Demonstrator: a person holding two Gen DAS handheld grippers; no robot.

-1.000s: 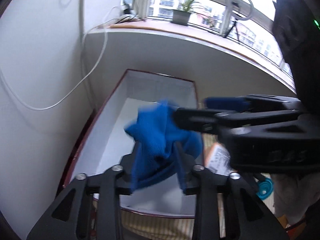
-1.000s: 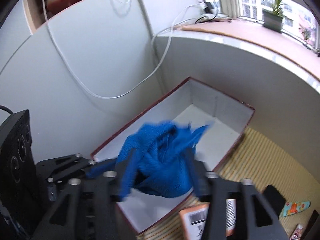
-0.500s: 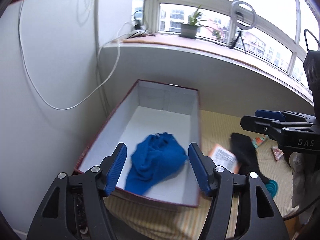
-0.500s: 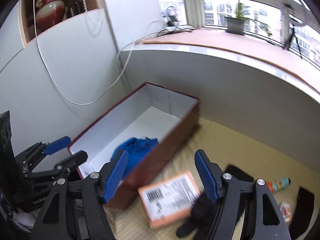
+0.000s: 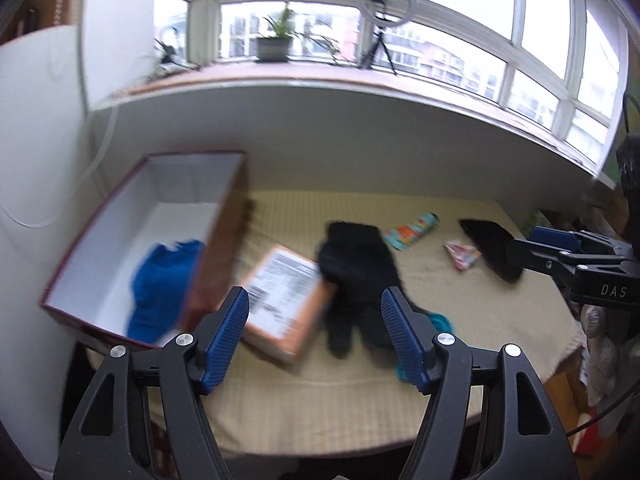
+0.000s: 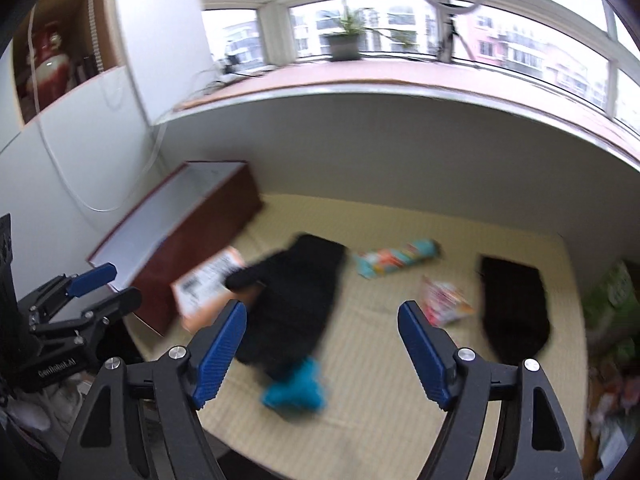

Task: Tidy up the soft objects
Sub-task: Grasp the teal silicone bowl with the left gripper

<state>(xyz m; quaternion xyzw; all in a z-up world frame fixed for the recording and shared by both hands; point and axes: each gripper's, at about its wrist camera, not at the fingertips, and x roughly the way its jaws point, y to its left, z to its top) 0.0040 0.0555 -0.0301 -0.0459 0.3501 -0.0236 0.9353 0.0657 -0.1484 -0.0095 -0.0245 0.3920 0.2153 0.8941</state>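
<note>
A blue cloth (image 5: 164, 284) lies inside the open dark-red box (image 5: 224, 224) with a white interior at the table's left. A black glove (image 5: 356, 264) lies on the mat in the middle, also in the right wrist view (image 6: 296, 300). A second black cloth (image 6: 512, 312) lies to the right. A teal item (image 6: 296, 388) peeks out by the glove. My left gripper (image 5: 316, 336) is open and empty above the table's front edge. My right gripper (image 6: 324, 352) is open and empty over the mat.
An orange parcel with a label (image 5: 284, 300) leans by the box (image 6: 192, 236). A colourful tube (image 6: 396, 260) and a small snack packet (image 6: 444, 300) lie on the yellow mat (image 6: 400, 360). A windowsill with a plant (image 5: 276, 40) is behind. The white wall stands left.
Both grippers let go of the blue cloth, which now lies in the box. Both opened and swung right and back, away from the box, toward the middle of the mat.
</note>
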